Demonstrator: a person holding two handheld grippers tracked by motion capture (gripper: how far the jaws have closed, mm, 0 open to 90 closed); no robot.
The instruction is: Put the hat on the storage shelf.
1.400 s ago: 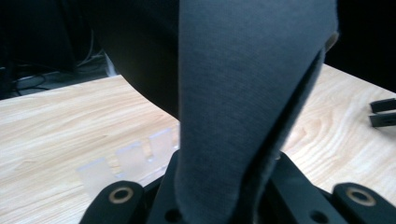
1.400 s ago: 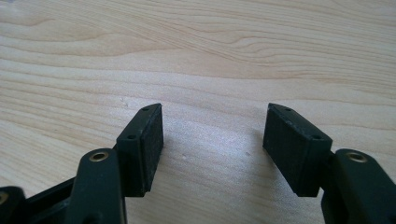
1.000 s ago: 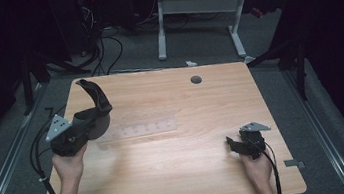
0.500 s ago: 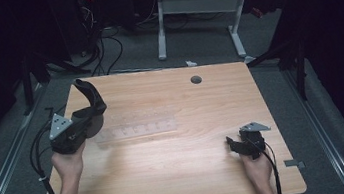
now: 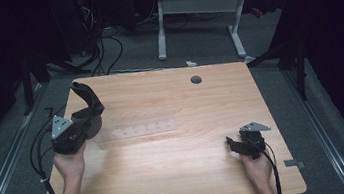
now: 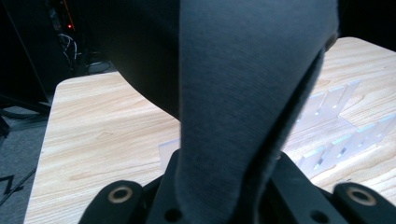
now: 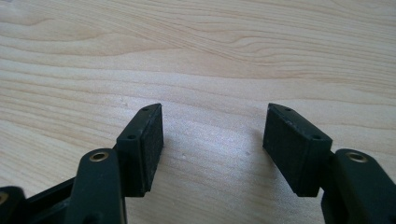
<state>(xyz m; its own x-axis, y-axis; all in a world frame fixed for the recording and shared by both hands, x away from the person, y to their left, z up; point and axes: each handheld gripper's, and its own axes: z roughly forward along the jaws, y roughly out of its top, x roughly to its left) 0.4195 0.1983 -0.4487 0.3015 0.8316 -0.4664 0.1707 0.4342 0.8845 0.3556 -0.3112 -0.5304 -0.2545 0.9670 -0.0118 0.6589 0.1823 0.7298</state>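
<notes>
My left gripper (image 5: pixel 91 118) hangs over the left side of the wooden table (image 5: pixel 180 176), shut on a dark grey piece of fabric (image 5: pixel 86 95) that stands up out of the jaws. The left gripper view has that fabric (image 6: pixel 243 93) close up, rising from between the jaw bases and hiding the pads. A clear plastic rack (image 5: pixel 139 129) lies flat on the table just right of this gripper, and its slotted strips (image 6: pixel 336 135) show past the cloth. My right gripper (image 5: pixel 234 145) rests low at the table's right front, open, with only bare wood between its pads (image 7: pixel 212 144).
A round cable hole (image 5: pixel 196 79) sits near the table's far edge. Beyond the table stand a white desk frame (image 5: pixel 193 8) and loose cables (image 5: pixel 103 50) on the dark floor. Each gripper trails a cable off the near edge.
The left gripper has shifted slightly to the left with the fabric still in it. The right gripper has stayed where it was.
</notes>
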